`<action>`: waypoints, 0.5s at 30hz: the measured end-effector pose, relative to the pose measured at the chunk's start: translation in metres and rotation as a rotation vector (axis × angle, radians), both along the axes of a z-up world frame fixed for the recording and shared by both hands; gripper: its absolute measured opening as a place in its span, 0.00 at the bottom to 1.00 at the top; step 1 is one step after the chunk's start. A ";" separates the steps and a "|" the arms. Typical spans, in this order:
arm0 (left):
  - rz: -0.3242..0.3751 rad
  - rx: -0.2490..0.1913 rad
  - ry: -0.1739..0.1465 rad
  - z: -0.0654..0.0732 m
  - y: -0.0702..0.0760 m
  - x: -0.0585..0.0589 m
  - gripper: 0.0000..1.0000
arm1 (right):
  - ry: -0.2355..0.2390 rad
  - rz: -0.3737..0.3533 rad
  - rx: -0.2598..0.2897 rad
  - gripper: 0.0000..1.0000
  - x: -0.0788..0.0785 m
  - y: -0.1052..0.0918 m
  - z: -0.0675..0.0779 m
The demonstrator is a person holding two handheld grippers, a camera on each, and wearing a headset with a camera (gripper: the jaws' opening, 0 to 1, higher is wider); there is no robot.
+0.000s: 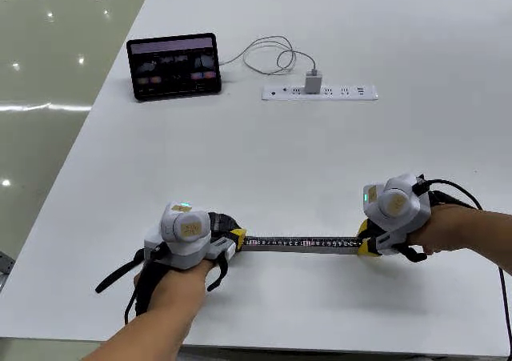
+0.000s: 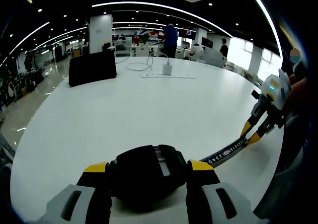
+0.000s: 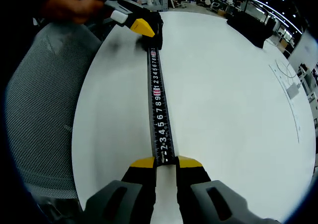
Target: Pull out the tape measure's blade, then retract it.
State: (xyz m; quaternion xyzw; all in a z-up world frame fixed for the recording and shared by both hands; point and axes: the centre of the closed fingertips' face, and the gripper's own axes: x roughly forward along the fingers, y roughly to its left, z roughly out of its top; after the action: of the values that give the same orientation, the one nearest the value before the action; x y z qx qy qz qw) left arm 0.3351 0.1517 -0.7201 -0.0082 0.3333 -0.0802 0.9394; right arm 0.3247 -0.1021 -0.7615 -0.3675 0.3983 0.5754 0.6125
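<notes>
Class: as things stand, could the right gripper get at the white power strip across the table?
Probably not yet. The right gripper is shut on the end of the black numbered tape blade; the white tabletop towards the white power strip lies bare, so it need only let go first.

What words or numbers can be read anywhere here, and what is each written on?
"2 3 4 5 6 7 8 9": white digits on the black blade, from the right tool toward the tape measure.
Red number after the 9: maybe "10", unsure; later digits too small.
Tablet screen: blurred, unreadable.
Power strip: nothing legible.
Yellow stickers on the left tool and right tool: too small.
</notes>
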 end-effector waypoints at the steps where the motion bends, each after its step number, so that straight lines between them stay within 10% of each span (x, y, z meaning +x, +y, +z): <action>1: 0.000 0.000 0.000 0.000 0.000 0.000 0.56 | -0.001 0.002 0.000 0.10 0.000 0.001 0.000; 15: -0.006 -0.005 0.010 -0.001 -0.001 0.000 0.56 | -0.007 0.000 -0.004 0.11 -0.002 0.014 0.000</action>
State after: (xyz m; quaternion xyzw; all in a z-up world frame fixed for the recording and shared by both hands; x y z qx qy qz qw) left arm 0.3350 0.1511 -0.7207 -0.0100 0.3376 -0.0840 0.9375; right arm 0.3227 -0.0880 -0.7620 -0.3707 0.3972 0.5735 0.6131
